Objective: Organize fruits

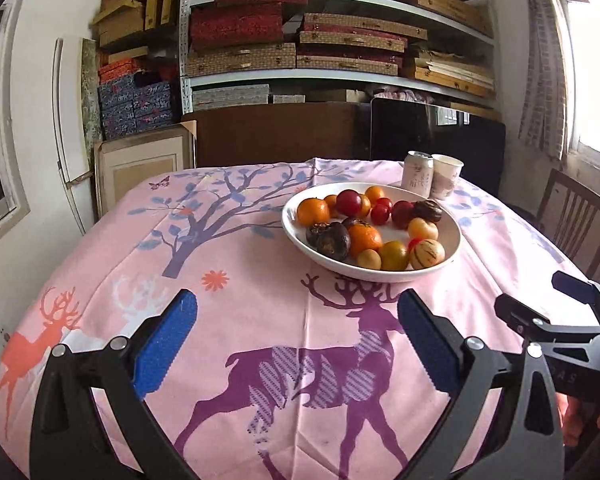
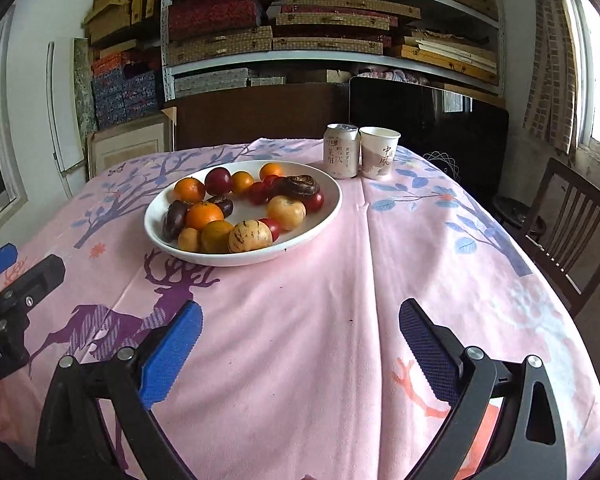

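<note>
Left gripper [image 1: 296,344] and right gripper [image 2: 300,348]: blue fingers spread wide, nothing between, above pink tablecloth [image 2: 320,320]. White bowl [image 2: 324,216] of fruits [image 2: 236,208] near can [image 2: 341,156] and cup [image 2: 378,158].

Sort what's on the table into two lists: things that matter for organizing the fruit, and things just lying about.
Belongs to the job:
- white bowl
- fruits in it: oranges, red plums, dark mangosteens, striped melon
- left gripper and right gripper, both open and empty

Just lying about:
- drink can
- paper cup
- tablecloth
- chair
</note>
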`<move>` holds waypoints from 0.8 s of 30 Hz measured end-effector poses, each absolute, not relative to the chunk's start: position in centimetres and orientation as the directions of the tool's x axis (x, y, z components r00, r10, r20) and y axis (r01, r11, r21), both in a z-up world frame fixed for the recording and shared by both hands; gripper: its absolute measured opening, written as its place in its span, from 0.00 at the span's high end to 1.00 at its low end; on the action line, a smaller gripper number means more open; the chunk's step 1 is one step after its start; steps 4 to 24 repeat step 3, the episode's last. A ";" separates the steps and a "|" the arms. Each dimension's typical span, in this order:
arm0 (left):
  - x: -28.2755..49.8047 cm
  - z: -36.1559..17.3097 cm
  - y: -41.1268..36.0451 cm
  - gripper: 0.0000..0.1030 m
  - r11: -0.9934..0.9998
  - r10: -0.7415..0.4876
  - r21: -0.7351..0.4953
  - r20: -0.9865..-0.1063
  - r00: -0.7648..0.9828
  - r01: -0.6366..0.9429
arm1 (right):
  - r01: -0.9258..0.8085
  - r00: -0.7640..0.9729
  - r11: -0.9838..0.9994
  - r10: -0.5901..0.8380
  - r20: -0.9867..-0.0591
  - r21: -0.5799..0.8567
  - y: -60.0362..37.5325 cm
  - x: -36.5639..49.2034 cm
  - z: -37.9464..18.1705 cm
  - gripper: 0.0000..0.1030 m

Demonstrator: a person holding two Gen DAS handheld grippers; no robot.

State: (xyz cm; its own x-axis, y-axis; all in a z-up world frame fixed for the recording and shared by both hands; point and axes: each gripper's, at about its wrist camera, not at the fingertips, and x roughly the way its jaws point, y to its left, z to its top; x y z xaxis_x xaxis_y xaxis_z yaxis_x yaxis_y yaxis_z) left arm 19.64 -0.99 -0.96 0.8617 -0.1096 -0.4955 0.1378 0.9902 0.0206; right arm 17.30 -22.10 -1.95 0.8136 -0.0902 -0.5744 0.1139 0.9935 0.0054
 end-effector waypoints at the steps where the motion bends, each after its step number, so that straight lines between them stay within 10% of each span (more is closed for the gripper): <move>1: 19.7 -1.0 -1.0 0.04 0.991 -0.098 0.029 -0.498 0.862 0.129 | 0.117 0.818 0.993 -0.096 -0.567 0.000 -22.0 17.1 -1.8 0.04; 24: 19.8 -1.2 -0.9 0.04 0.991 -0.092 0.040 -0.499 0.862 0.129 | 0.118 0.822 0.993 -0.102 -0.560 -0.007 -21.8 17.0 -1.7 0.04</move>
